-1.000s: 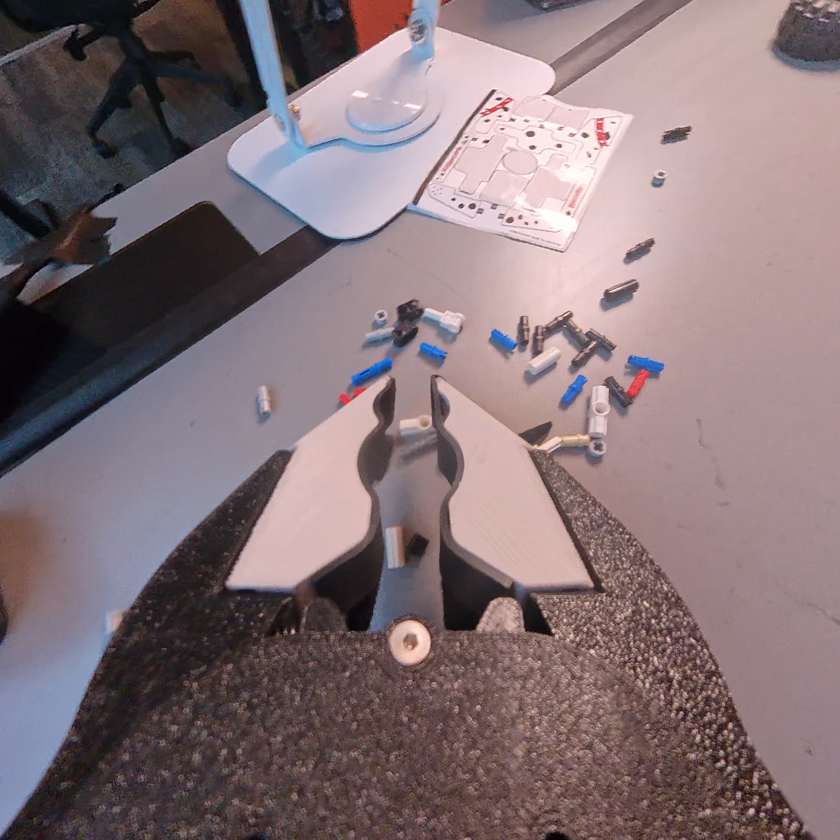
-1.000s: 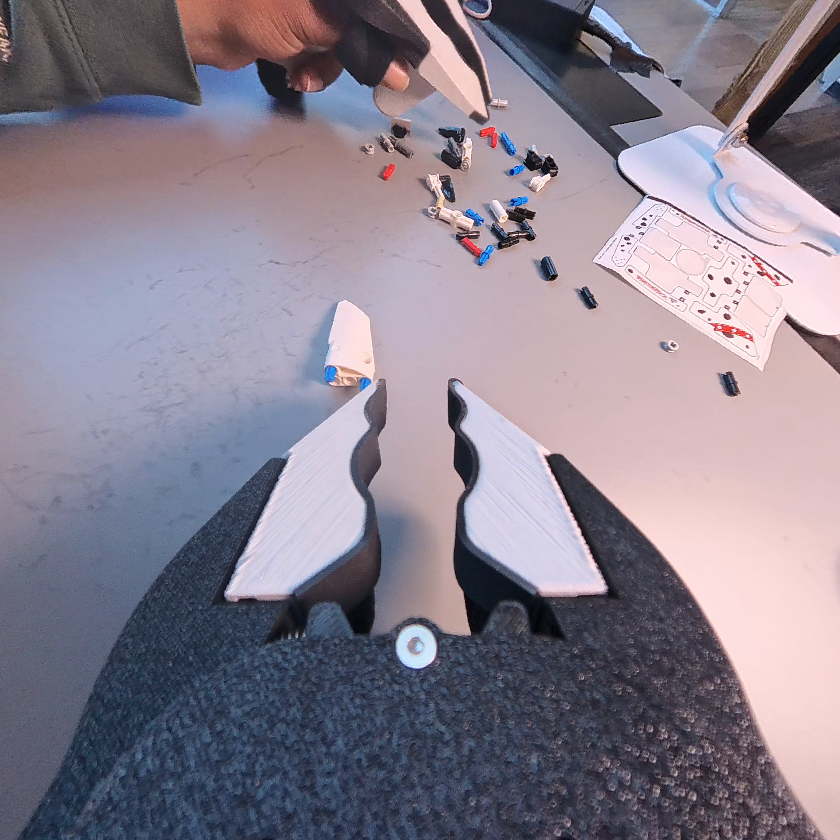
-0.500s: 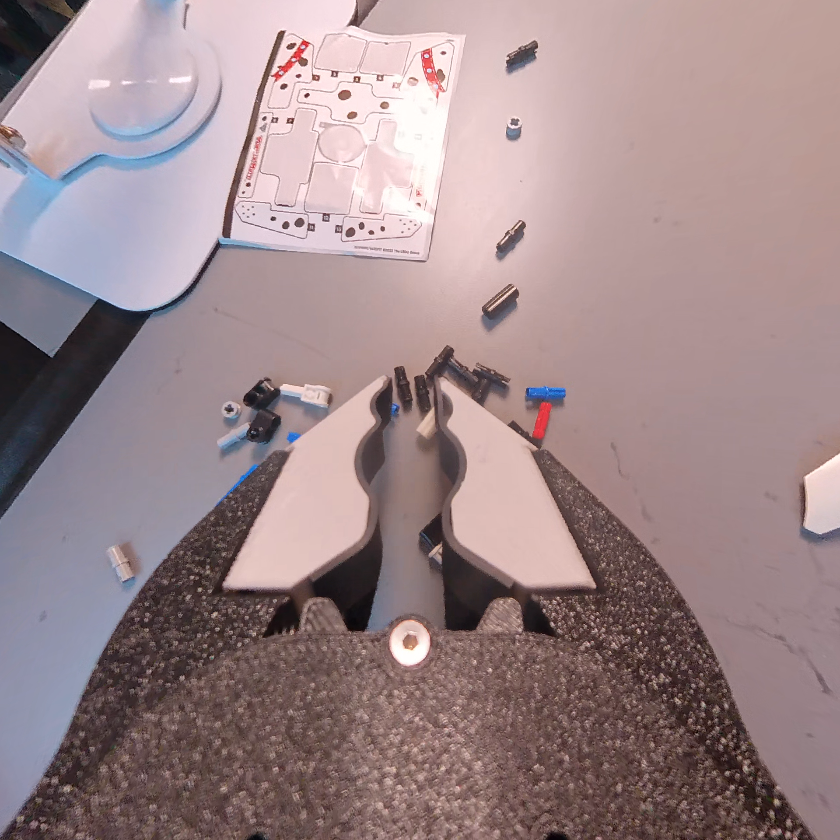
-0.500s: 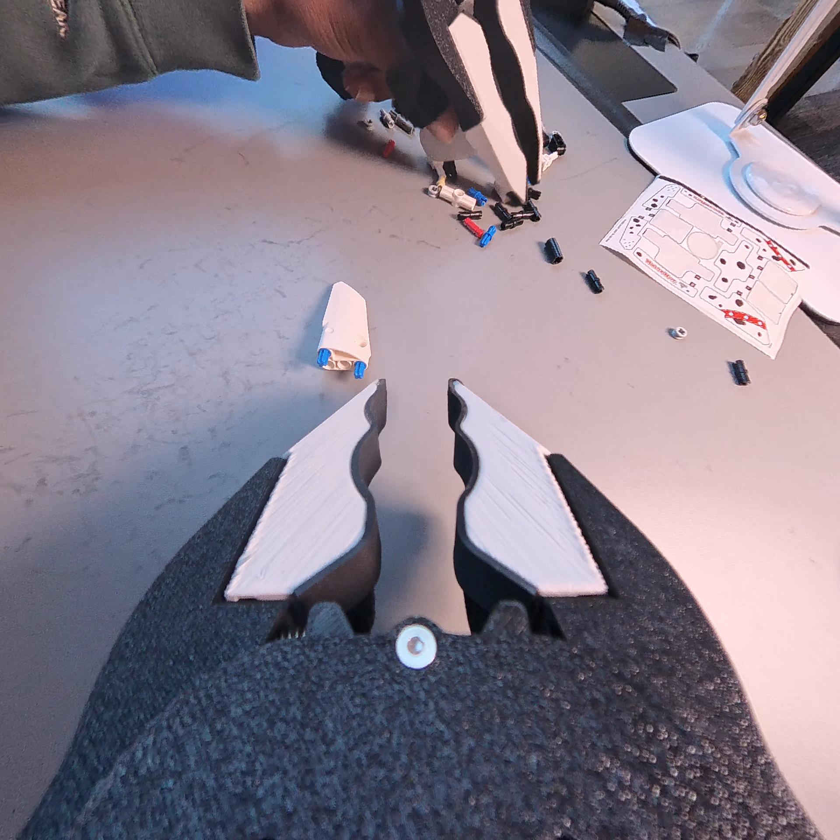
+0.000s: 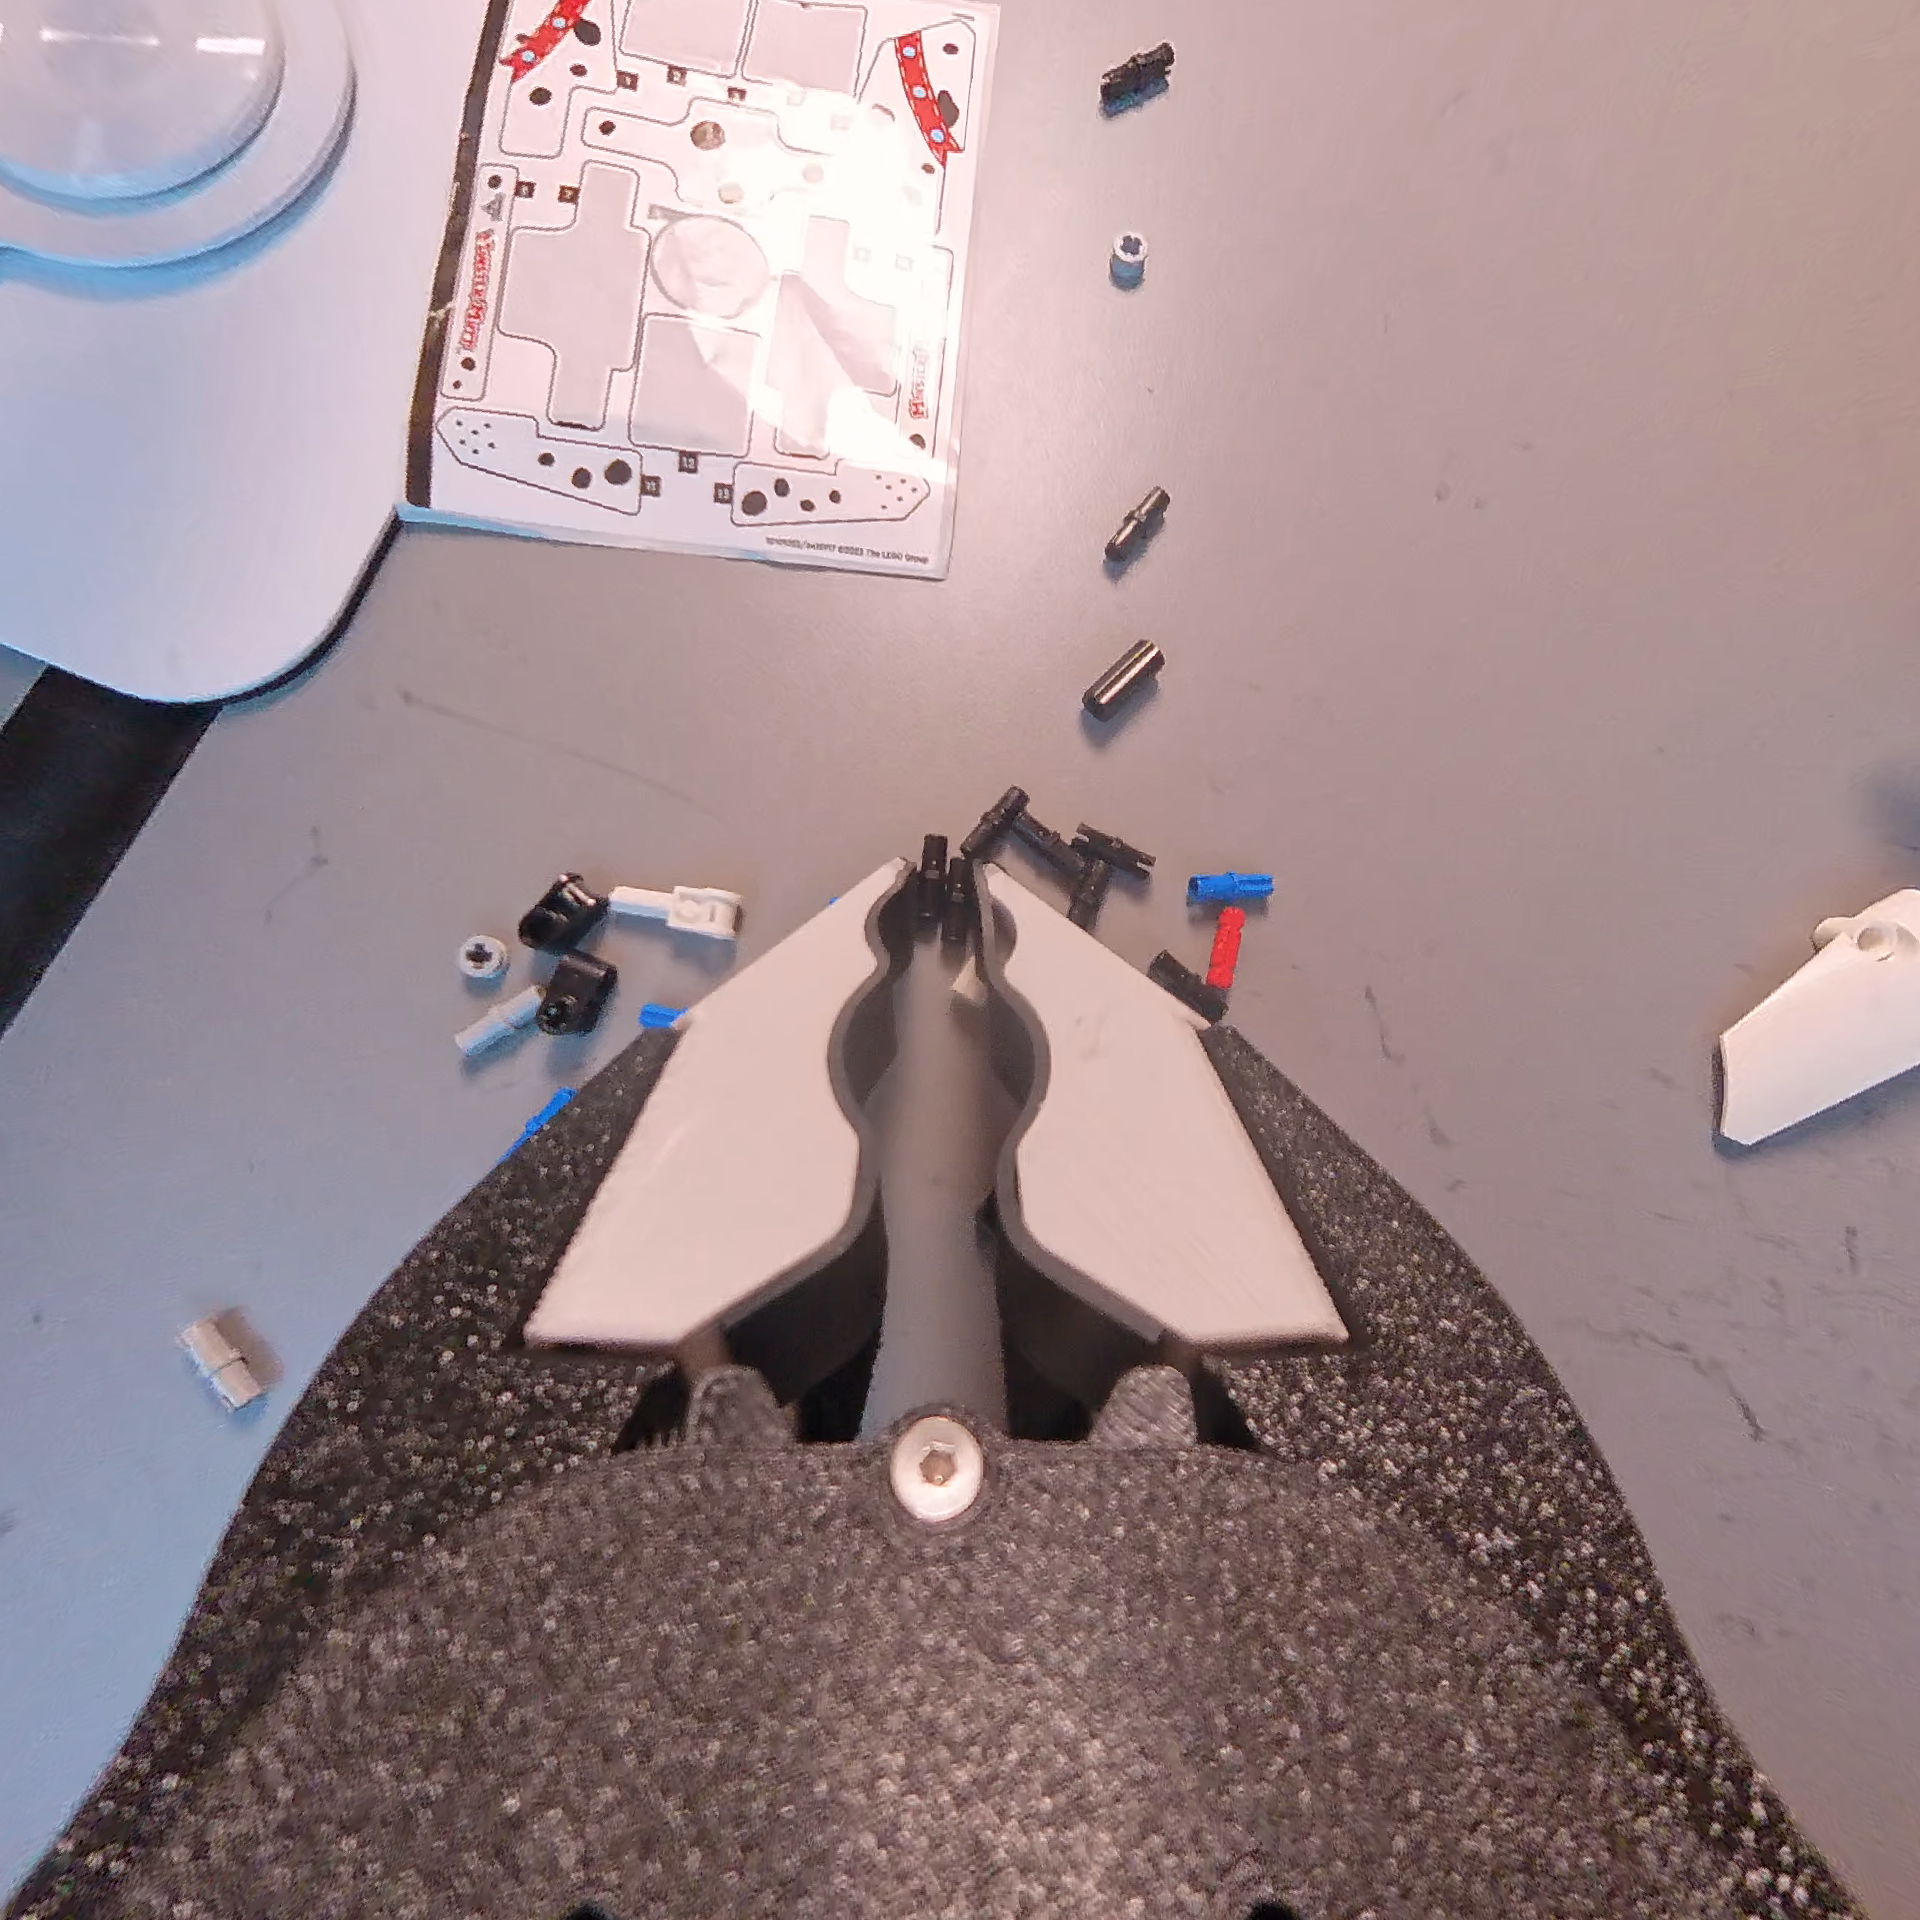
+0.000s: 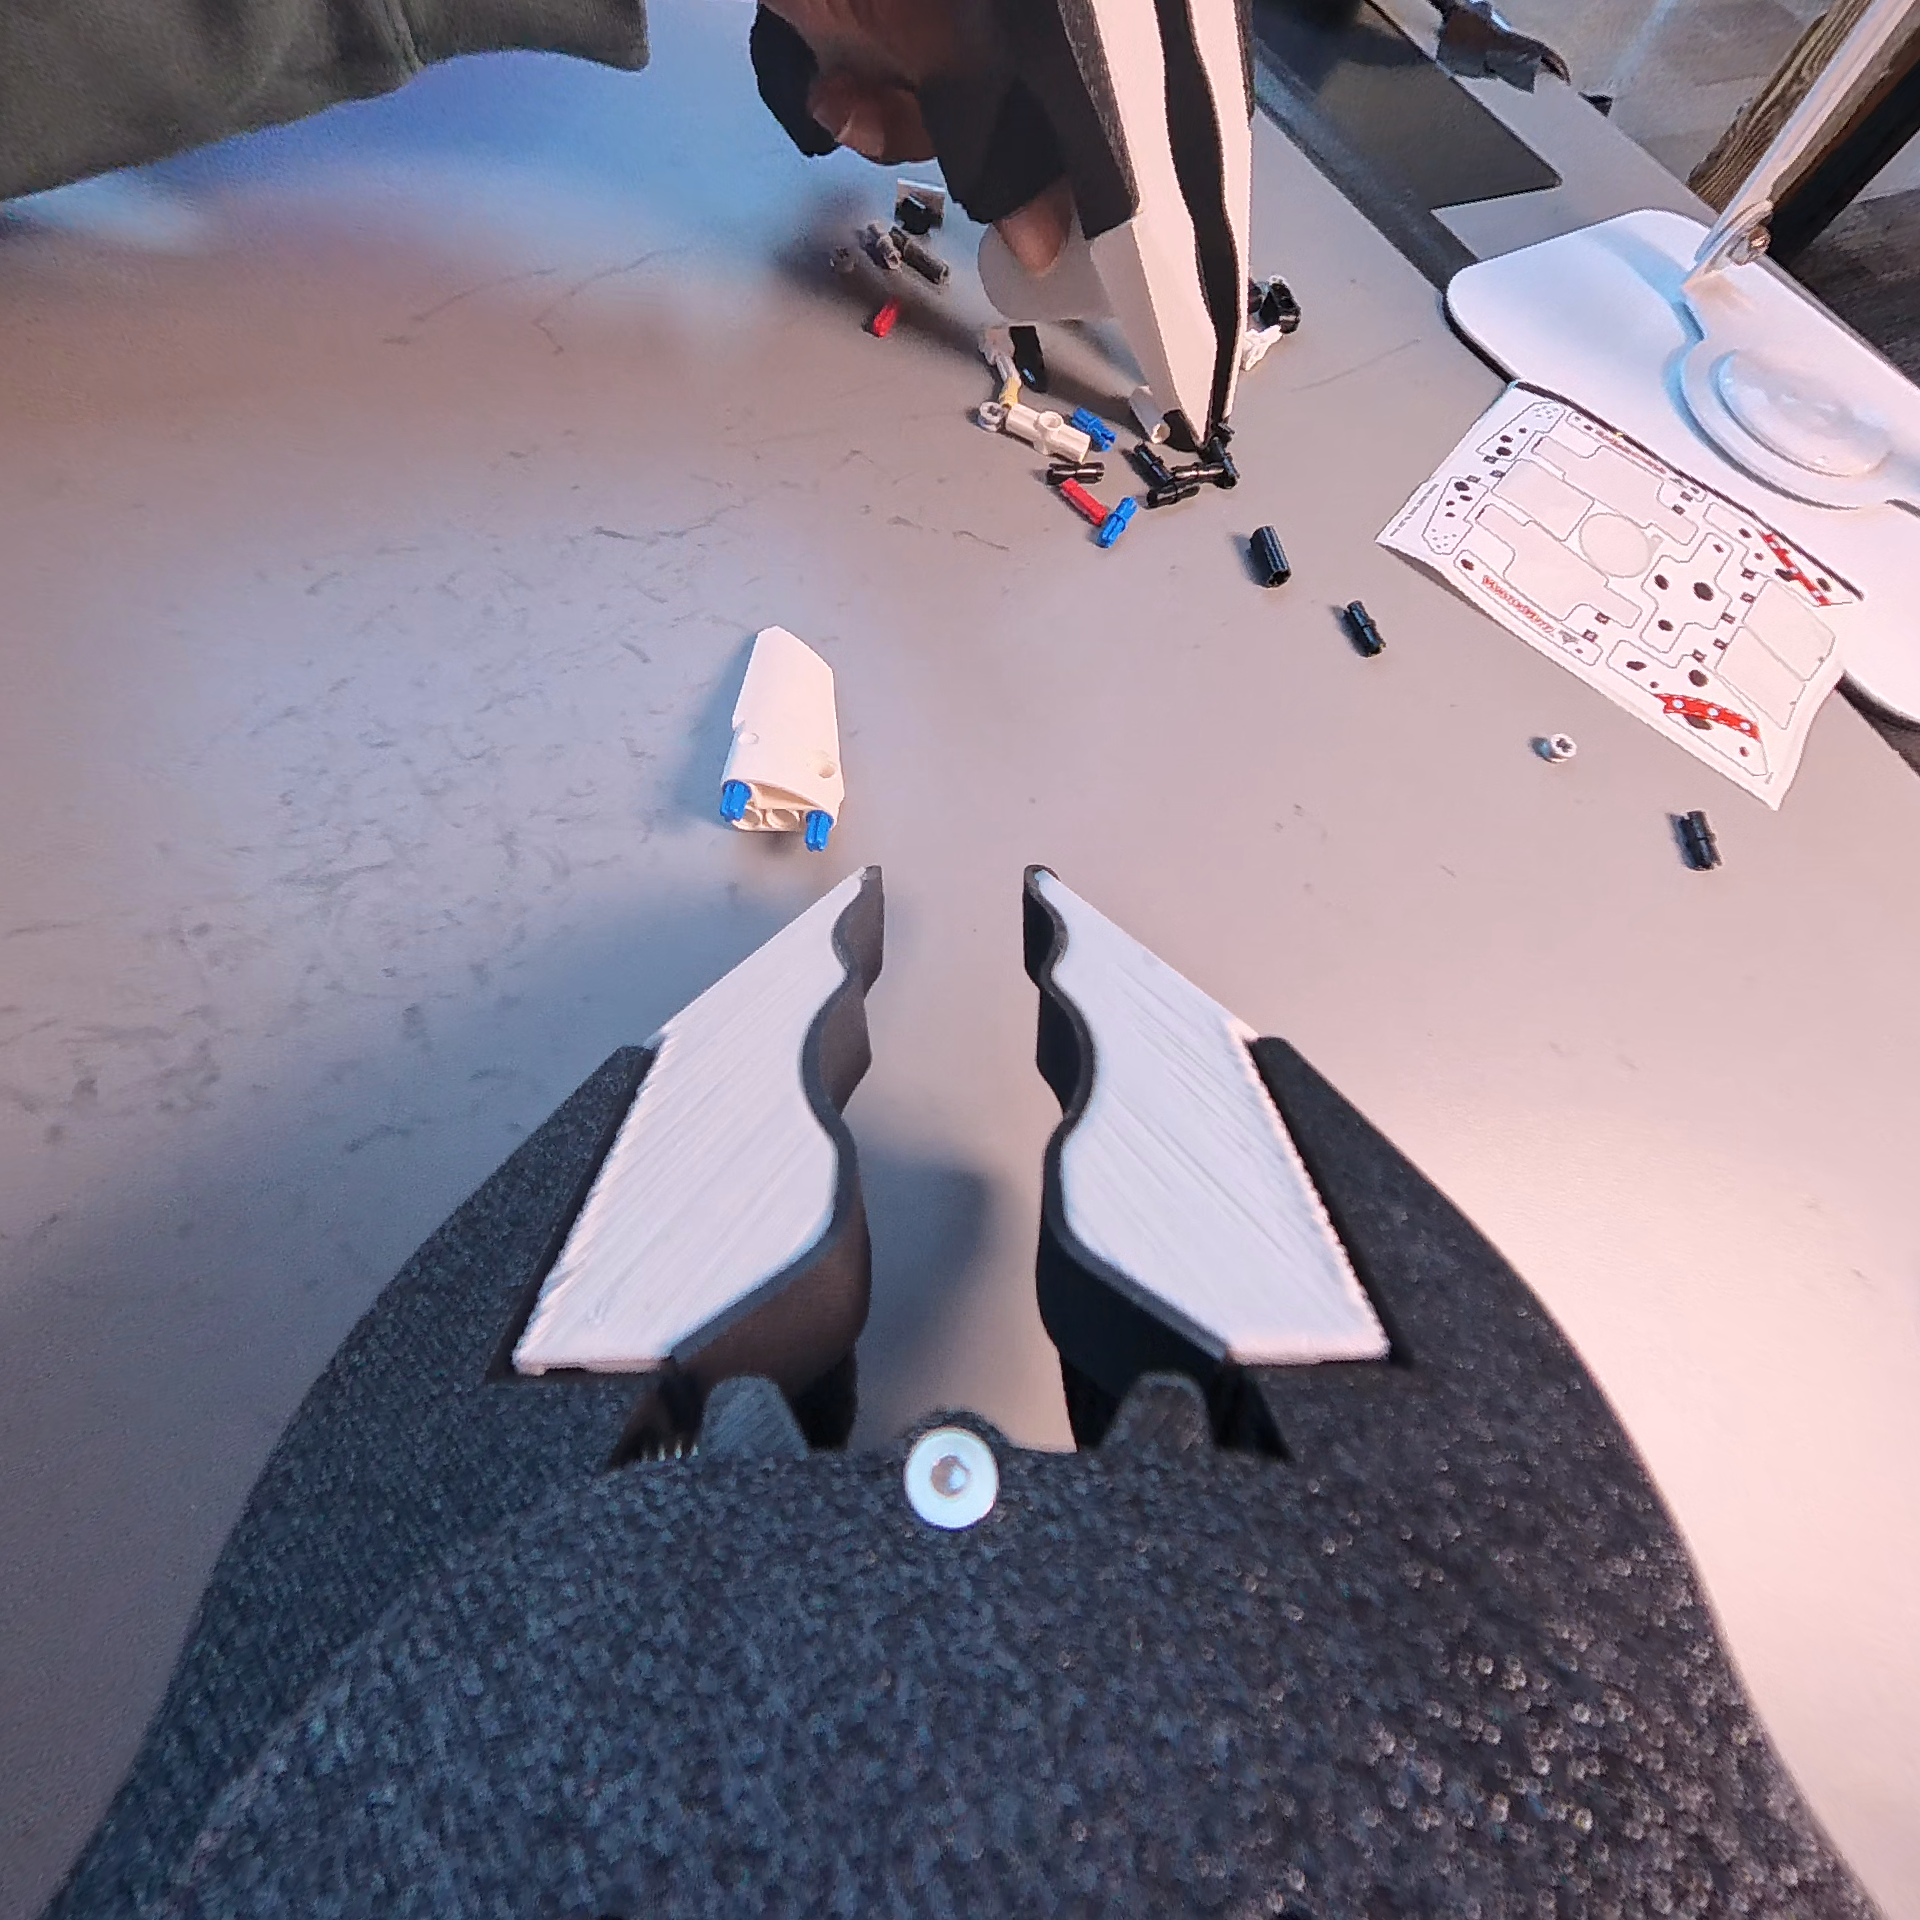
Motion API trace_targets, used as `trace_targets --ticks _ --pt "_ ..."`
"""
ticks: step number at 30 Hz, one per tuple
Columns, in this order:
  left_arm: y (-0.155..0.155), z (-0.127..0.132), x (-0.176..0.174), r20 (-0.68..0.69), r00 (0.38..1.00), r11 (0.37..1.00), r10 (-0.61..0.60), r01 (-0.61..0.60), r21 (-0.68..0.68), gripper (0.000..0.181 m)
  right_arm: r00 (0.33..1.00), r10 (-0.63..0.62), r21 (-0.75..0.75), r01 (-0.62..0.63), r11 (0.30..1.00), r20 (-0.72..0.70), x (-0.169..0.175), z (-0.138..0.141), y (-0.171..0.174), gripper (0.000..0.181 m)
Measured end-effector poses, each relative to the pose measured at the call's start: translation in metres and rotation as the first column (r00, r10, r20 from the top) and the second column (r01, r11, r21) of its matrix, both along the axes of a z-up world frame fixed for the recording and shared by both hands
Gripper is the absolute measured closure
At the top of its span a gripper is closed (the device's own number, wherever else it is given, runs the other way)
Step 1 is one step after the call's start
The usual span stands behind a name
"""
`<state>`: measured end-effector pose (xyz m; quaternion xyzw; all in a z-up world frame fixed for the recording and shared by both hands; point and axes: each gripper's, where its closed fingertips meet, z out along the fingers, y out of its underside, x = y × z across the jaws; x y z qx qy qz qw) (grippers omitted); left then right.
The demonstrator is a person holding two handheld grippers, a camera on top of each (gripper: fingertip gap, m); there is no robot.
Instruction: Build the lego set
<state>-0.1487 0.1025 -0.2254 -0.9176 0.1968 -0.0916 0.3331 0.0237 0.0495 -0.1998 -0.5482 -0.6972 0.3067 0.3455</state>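
Left gripper (image 5: 940,868) fingers narrowed around two black pins (image 5: 940,883) (right gripper (image 6: 953,883) spread, empty).

L gripper (image 5: 940,883) tips down, jaws nearly closed – R gripper (image 6: 953,883) level, jaws apart.

The work surface is a grey desk (image 6: 416,540) with a matte finish, marked by faint scuffs and fine scratches. Light falls unevenly across it: cool bluish toward the far edge, warmer near the camera in the right wrist view. A white flat stand base (image 6: 1621,301) rests at the desk's far right, carrying a clear round disc (image 6: 1808,410) and a slanted white upright (image 6: 1808,125). A dark seam strip (image 5: 73,810) borders the desk beside this base. Beyond the desk edge, a dark flat panel (image 6: 1455,114) and a brown wood-grained surface (image 6: 1787,94) are partly visible.
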Motion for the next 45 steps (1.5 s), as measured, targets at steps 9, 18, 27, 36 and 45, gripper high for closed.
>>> trace_targets --ticks 9,18,27,36,45 --pt "-0.006 0.027 0.004 0.018 1.000 0.996 -0.011 0.009 0.087 0.181 1.000 0.002 0.000 -0.002 1.000 0.002 0.000 0.000 0.000 0.155" --pt "-0.004 0.006 0.008 -0.026 0.999 0.999 -0.038 0.039 0.017 0.165 1.000 0.002 0.003 -0.002 1.000 0.006 0.000 -0.001 0.000 0.155" --pt "-0.004 0.000 0.010 -0.028 0.997 0.997 -0.071 0.071 0.006 0.166 1.000 0.008 0.003 -0.008 1.000 0.013 0.000 -0.002 -0.001 0.155" --pt "-0.088 0.024 0.091 0.094 0.953 0.957 -0.288 0.289 0.004 0.166 1.000 -0.012 0.021 0.012 1.000 0.008 0.002 -0.002 0.006 0.155" --pt "-0.116 0.008 0.107 0.096 0.957 0.961 -0.273 0.275 -0.017 0.157 1.000 -0.023 0.022 0.023 0.999 0.010 0.002 -0.002 0.008 0.155"
